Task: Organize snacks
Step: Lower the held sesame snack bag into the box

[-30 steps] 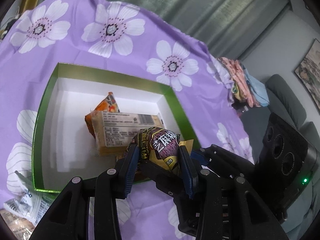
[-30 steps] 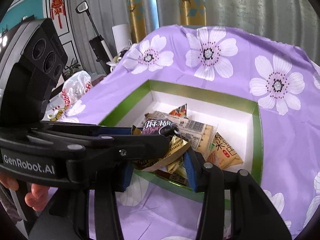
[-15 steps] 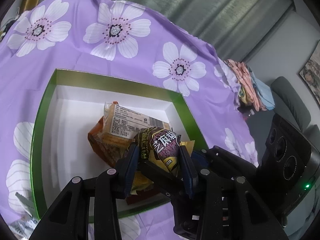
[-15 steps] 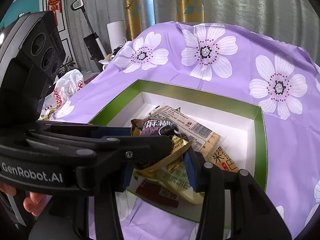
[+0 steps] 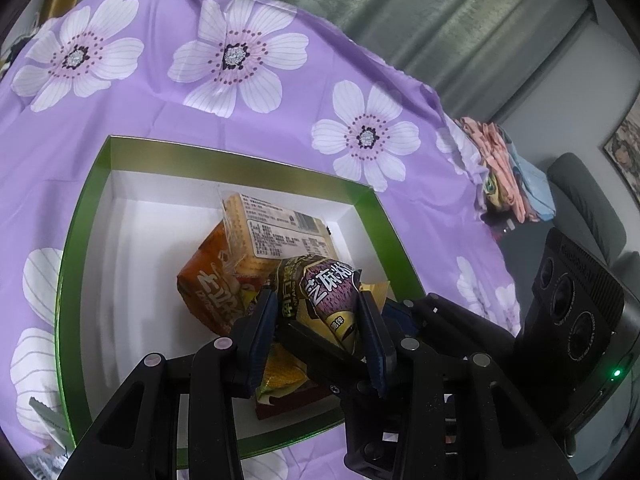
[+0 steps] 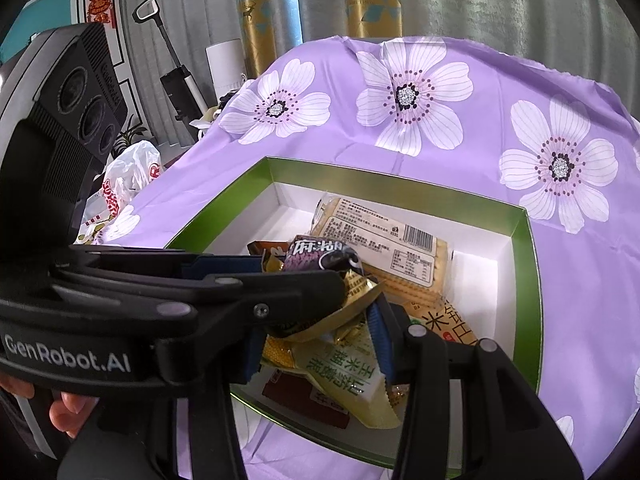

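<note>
A gold and purple snack packet (image 5: pixel 328 292) hangs over the green-rimmed white box (image 5: pixel 372 196). My left gripper (image 5: pixel 316 296) is shut on its middle, both blue pads pressed on its sides. My right gripper (image 6: pixel 316 328) comes in from the right and is shut on the packet's crinkled gold tail (image 6: pixel 352 312); its left finger is hidden behind the left gripper (image 6: pixel 280 280). In the box lie a clear cracker packet (image 5: pixel 276 228), an orange packet (image 5: pixel 208 292), a green and white packet (image 6: pixel 344 372) and a dark red one (image 6: pixel 304 400).
A purple cloth with white flowers (image 5: pixel 236 56) covers the table. Folded clothes (image 5: pixel 504 168) lie off its right edge, a white plastic bag (image 6: pixel 124 176) off its left side. A torn wrapper (image 5: pixel 44 416) rests by the box's near left corner. A hand (image 6: pixel 68 404) holds the left gripper.
Both grippers moved forward together with the packet, from the box's near edge to above its inside. Neither grip changed.
</note>
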{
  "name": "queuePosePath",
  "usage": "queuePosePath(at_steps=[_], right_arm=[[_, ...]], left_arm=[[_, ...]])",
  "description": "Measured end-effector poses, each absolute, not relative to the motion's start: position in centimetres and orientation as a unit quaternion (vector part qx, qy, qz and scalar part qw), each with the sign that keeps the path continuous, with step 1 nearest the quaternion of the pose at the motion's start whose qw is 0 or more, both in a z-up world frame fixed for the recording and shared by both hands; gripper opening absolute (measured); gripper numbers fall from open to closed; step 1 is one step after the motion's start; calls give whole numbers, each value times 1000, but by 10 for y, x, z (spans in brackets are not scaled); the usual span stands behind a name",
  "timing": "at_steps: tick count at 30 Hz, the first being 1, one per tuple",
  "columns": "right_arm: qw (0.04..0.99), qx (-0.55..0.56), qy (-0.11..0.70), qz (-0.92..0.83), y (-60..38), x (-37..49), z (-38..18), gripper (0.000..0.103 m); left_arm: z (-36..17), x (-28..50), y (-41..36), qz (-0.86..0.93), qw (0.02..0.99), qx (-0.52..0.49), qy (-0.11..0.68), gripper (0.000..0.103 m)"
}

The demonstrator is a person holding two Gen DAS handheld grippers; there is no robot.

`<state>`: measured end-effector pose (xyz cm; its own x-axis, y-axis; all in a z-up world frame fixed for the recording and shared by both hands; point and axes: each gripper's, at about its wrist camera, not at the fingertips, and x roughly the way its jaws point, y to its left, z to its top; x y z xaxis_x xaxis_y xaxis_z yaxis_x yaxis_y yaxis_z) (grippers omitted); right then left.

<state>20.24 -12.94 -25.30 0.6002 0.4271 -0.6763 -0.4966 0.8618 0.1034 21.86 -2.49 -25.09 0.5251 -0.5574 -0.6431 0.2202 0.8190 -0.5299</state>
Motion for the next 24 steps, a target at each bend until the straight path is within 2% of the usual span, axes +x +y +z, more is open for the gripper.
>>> queuePosePath(at_steps=[24], right_arm=[[891, -45, 371, 257, -129, 204, -256, 48]], left_arm=[[-251, 221, -25, -227, 851, -195, 432, 41]])
